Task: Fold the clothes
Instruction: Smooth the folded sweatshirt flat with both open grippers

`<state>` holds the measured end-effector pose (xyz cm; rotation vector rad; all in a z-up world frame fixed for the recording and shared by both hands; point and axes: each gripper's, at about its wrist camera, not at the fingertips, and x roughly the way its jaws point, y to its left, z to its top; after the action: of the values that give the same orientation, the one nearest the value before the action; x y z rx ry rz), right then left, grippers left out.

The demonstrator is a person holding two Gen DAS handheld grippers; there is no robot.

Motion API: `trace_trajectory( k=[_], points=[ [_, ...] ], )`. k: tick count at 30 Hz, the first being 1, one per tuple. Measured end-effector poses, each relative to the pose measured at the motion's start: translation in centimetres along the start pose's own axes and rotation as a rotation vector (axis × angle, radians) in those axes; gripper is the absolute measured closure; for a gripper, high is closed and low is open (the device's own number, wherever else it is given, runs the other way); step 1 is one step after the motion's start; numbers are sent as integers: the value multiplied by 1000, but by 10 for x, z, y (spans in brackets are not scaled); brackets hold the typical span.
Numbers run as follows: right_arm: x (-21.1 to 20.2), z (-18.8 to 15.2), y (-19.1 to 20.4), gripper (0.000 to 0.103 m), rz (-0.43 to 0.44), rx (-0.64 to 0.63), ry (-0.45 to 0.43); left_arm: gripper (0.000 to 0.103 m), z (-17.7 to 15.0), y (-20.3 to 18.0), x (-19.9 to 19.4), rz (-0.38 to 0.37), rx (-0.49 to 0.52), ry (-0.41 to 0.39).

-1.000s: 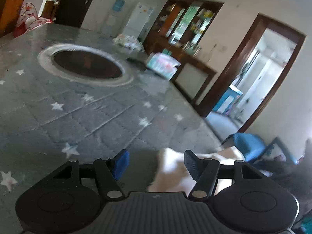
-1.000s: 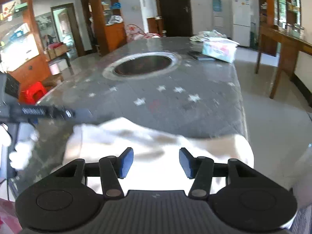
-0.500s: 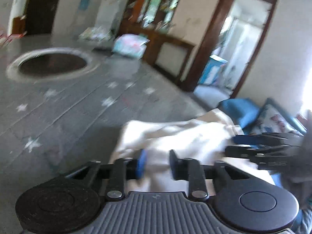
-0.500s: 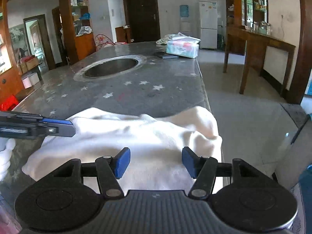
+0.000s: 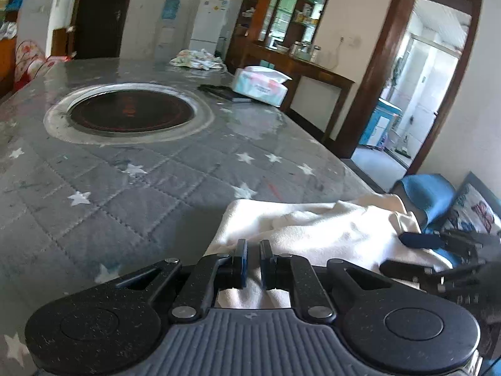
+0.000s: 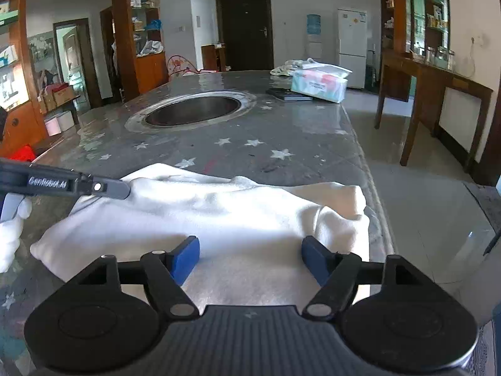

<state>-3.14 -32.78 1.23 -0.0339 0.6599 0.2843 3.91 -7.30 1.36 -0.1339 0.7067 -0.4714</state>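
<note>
A white garment (image 5: 328, 228) lies crumpled at the near corner of a grey star-patterned table (image 5: 125, 188). My left gripper (image 5: 253, 247) is at the garment's left edge. Its jaws are closing, nearly shut, with a fold of white cloth pinched between the pads. In the right wrist view, the garment (image 6: 219, 213) spreads across the near end, one corner draped by the table's right edge. My right gripper (image 6: 250, 247) hovers over its near side. These jaws are opening wide and nothing is gripped. The left gripper (image 6: 122, 189) reaches in from the left, held by a white-gloved hand (image 6: 9, 235).
A round recessed hob (image 5: 128, 112) sits mid-table. Beyond it are a tissue box (image 5: 260, 84), a flat dark object (image 5: 225, 92) and a crumpled cloth (image 5: 197, 59). The table's right edge (image 6: 363, 163) drops to a shiny floor. A wooden side table (image 6: 438, 78) stands along the right wall.
The left gripper's jaws went from wide apart to nearly shut on the garment's edge. The right gripper's jaws spread wider. The garment now lies flatter and more spread out.
</note>
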Motion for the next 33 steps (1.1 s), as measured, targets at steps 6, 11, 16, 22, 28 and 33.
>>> trace_trajectory(
  k=[6, 11, 16, 22, 28, 33],
  points=[
    [6, 1, 9, 13, -4, 10, -2, 89, 1, 2, -13, -16, -17, -3],
    [7, 2, 15, 7, -16, -11, 10, 53, -8, -10, -38, -16, 30, -19],
    [18, 9, 18, 0, -27, -7, 26, 53, -17, -18, -32, 35, 84, 27],
    [32, 19, 16, 0, -27, -12, 35, 53, -4, -10, -13, 60, 73, 23],
    [52, 35, 9, 0, -64, 23, 38, 52, 20, -1, 16, 74, 88, 19],
    [68, 47, 1, 0, -82, 37, 32, 51, 34, 3, 34, 78, 105, 24]
  ],
)
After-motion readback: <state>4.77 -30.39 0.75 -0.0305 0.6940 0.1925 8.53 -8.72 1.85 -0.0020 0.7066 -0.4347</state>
